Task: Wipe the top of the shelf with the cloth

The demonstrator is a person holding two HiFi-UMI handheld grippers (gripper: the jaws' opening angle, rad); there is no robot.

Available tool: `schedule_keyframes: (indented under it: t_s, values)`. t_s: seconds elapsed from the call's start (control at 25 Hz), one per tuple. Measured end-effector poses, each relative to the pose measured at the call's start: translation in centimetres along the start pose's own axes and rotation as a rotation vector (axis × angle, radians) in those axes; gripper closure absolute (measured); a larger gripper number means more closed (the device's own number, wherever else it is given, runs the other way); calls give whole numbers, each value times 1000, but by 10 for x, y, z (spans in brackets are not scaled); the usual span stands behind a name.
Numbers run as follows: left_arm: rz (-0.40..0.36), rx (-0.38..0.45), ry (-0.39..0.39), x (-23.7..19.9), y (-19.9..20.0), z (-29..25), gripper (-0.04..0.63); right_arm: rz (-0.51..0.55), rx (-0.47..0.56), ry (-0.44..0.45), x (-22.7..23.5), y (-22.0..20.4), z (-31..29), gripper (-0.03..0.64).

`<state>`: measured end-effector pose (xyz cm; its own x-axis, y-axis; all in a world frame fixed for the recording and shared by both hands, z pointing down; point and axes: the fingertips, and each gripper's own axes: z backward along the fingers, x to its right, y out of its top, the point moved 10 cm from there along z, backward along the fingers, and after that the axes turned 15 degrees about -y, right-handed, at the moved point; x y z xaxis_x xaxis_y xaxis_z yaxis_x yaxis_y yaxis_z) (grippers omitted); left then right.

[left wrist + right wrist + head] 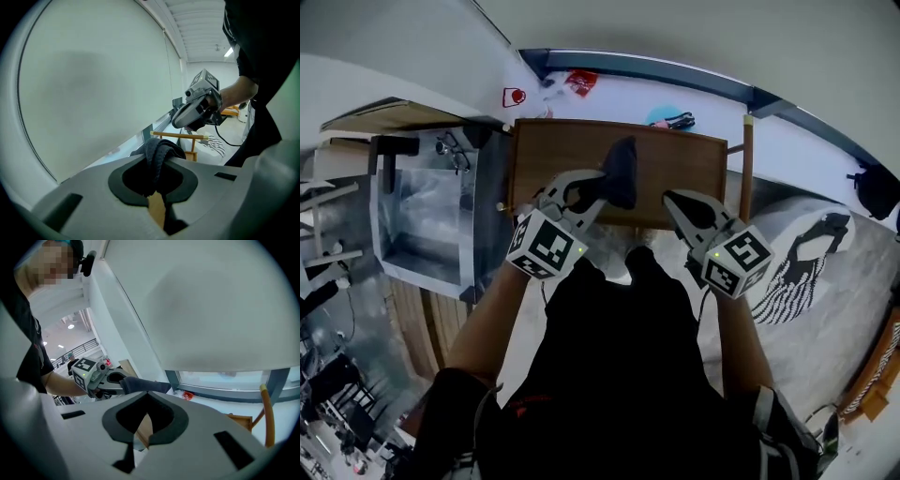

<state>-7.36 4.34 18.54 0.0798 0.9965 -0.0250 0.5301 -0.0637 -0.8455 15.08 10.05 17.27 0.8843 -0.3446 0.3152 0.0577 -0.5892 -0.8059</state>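
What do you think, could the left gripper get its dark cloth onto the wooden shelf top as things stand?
Probably yes: the left gripper is shut on the dark cloth, which hangs over the wooden shelf top; the empty right gripper sits aside.

We see the left gripper (pixel 156 165) with its jaws closed on the dark cloth (pixel 160 149), which bunches up above the jaw tips. Through the gap below the jaws, a strip of brown wood (pixel 157 209) is visible. Beyond the cloth, a hand (pixel 230 96) holds the right gripper (pixel 177 121), marker cube on top, above a yellow wooden rod (pixel 180 136). A plain white wall (pixel 93 93) fills the left side.
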Motion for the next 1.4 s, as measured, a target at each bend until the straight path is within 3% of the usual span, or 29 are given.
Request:
schedule_keyframes:
  t_s: [0.4, 0.72, 1.4]
  values:
    - [41, 38, 156, 12, -16, 82, 554, 160, 20, 53, -55, 39, -27, 613]
    - [36, 71, 229, 24, -19, 128, 554, 258, 72, 55, -99, 65, -33, 612]
    - [-9, 86, 265, 28, -22, 171, 554, 302, 122, 72, -145, 77, -40, 614]
